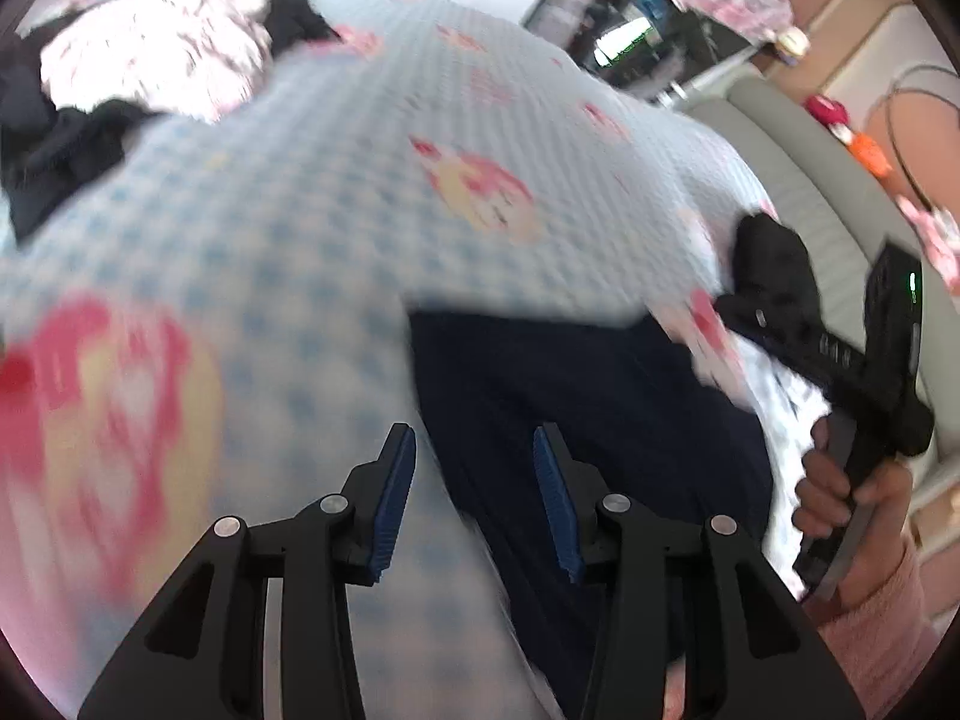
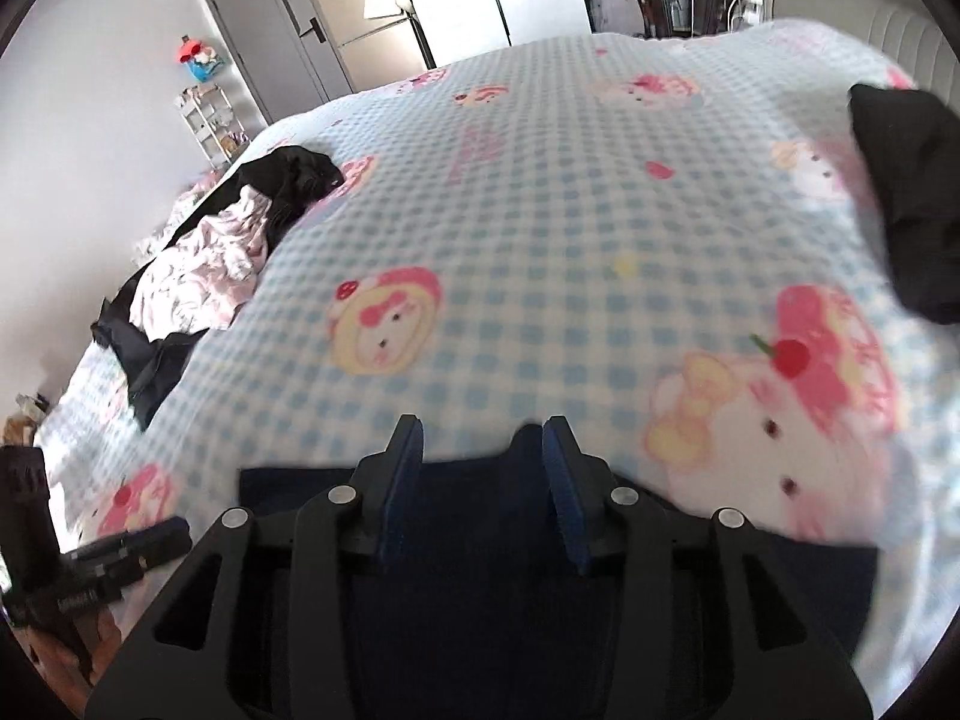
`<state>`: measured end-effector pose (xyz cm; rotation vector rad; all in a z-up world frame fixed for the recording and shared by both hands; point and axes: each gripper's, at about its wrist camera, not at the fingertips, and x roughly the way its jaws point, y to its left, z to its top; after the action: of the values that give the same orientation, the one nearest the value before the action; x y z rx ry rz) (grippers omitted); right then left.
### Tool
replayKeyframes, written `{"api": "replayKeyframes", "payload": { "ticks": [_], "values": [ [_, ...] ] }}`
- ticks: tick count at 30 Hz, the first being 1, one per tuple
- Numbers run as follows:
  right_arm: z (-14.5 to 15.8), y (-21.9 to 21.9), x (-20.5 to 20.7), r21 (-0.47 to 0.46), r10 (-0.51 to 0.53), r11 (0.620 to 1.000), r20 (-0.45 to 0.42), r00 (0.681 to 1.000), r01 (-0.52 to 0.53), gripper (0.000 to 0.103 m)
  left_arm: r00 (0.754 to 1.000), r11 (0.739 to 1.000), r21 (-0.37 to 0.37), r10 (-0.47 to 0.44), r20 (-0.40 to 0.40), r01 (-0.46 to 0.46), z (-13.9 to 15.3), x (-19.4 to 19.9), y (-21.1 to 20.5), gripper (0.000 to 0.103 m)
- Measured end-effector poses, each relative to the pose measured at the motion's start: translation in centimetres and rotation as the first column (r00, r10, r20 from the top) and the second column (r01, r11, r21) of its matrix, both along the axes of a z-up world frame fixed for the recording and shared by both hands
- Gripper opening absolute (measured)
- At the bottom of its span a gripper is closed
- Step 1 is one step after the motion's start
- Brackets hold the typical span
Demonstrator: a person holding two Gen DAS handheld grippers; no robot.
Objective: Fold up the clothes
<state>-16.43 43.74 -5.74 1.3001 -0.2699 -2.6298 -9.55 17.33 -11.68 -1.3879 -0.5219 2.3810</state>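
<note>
- A bedspread of blue-and-white check, printed with pink cartoon cats, covers the bed; every place below is told from it.
- A navy garment lies flat on the bedspread at its near edge, smooth and dark, with a straight top hem.
- The left gripper hangs just over the navy garment's left edge, jaws parted wide with nothing between them; one blue pad is above the bedspread, the other above the navy cloth.
- The right gripper sits over the middle of the navy garment's top hem, jaws likewise spread and empty; whether the pads touch the cloth I cannot tell.
- In the left wrist view the right gripper's body shows at the navy garment's right side, gripped by a hand in a pink sleeve.
- A heap of clothes, pale pink floral cloth tangled with black pieces, lies at the far left side of the bedspread, well apart from the navy garment.
- A black garment rests on the bedspread's right side, near a grey padded headboard.
- Beyond the far end of the bedspread stand a grey door and a fridge.
- The left wrist view is blurred, so fine detail there is unclear.
</note>
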Motion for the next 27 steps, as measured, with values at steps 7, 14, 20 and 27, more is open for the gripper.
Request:
{"api": "replayKeyframes", "payload": {
  "ticks": [7, 14, 20, 27],
  "values": [
    [-2.9, -3.9, 12.1, 0.003, 0.065, 0.998, 0.081, 0.995, -0.066, 0.043, 0.998, 0.997, -0.052, -0.050, 0.043, 0.053, -1.6, 4.6, 2.7, 0.041],
    [-6.4, -3.2, 19.0, 0.049, -0.028, 0.999, 0.152, 0.988, 0.021, 0.043, 0.997, 0.973, -0.226, -0.031, 0.073, 0.046, -2.7, 7.2, 4.1, 0.041],
    [-5.4, -0.1, 21.8, 0.048, -0.123, 0.992, 0.122, 0.985, 0.118, 0.043, 0.999, 0.986, -0.168, 0.032, 0.044, -0.024, -1.8, 9.1, 2.7, 0.038],
    [-5.1, 0.6, 22.4, 0.080, -0.146, 0.987, 0.097, 0.984, 0.139, 0.043, 0.998, 0.995, -0.094, -0.041, 0.047, 0.045, -2.4, 9.8, 4.2, 0.038]
  ]
}}
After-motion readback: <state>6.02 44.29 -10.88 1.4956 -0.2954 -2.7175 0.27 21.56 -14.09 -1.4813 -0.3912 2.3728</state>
